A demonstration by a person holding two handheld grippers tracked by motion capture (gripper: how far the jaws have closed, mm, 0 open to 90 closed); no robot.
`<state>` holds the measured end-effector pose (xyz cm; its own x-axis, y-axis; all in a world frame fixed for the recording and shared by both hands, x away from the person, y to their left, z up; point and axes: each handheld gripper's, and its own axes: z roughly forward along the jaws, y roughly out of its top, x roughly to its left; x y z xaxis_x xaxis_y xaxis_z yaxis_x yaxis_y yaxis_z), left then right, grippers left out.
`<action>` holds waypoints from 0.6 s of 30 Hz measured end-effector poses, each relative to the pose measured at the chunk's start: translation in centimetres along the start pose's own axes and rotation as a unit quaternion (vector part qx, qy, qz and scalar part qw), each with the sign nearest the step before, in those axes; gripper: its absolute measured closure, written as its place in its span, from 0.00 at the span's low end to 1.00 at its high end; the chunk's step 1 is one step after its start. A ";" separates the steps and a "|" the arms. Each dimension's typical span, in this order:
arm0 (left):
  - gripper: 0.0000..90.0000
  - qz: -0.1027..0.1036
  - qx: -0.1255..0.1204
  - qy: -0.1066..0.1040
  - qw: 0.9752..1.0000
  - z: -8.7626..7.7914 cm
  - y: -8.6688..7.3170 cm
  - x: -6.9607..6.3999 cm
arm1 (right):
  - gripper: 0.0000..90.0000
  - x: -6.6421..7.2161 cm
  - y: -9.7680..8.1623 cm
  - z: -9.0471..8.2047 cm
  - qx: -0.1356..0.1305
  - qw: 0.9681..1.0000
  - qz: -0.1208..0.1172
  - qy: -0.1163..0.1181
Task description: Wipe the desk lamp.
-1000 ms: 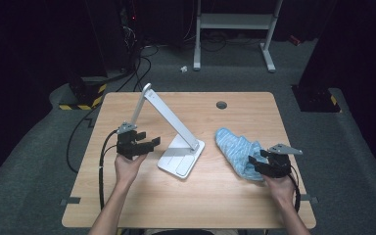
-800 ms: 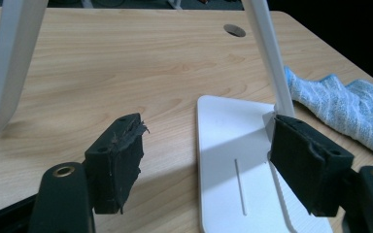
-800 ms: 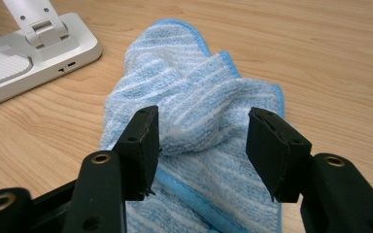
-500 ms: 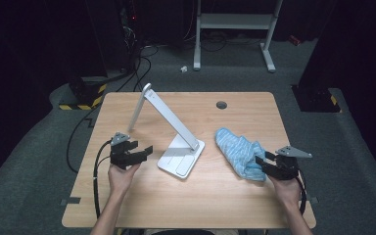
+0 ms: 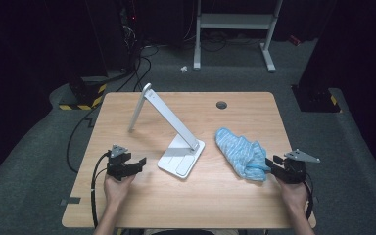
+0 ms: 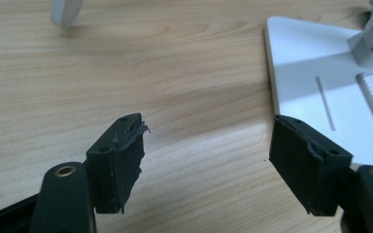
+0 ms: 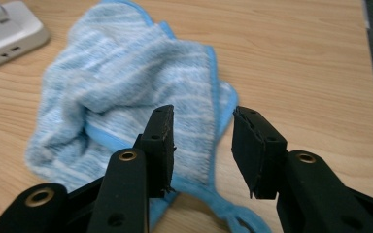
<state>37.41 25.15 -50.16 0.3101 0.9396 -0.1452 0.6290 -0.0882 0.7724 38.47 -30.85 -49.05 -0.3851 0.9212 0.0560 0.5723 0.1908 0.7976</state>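
Barely begun: right gripper (image 7: 201, 145), jaws just closing w/ a gap left, straddled the blue striped cloth's (image 5: 241, 152) edge, nothing pinched; left gripper (image 6: 209, 160) spread beside desk lamp (image 5: 181, 157), 0 lifted.

high view: table (image 5: 142, 205) evenly lit from above, surroundings near black, picture soft and low in detail. gripper views bright; lamp base (image 6: 320, 63) glares white, casts soft shadow. near jaws slightly blurred, towel (image 7: 126, 82) softly focused.
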 end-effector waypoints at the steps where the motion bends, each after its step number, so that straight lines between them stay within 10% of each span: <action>1: 0.32 0.002 0.002 0.005 1.000 0.0 -0.2 0.0 | 0.67 -0.2 -0.2 0.1 0.001 1.000 0.002 -0.005; 18: 0.32 0.016 0.017 0.046 0.999 1.1 -2.3 0.3 | 0.63 -1.5 -1.2 1.8 0.031 0.998 0.021 -0.059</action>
<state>36.85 25.26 -52.67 0.2638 0.9626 -0.0616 0.6448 -0.1285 0.7535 39.63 -31.90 -51.17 -0.2750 0.9614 0.0140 0.6315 0.1696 0.7566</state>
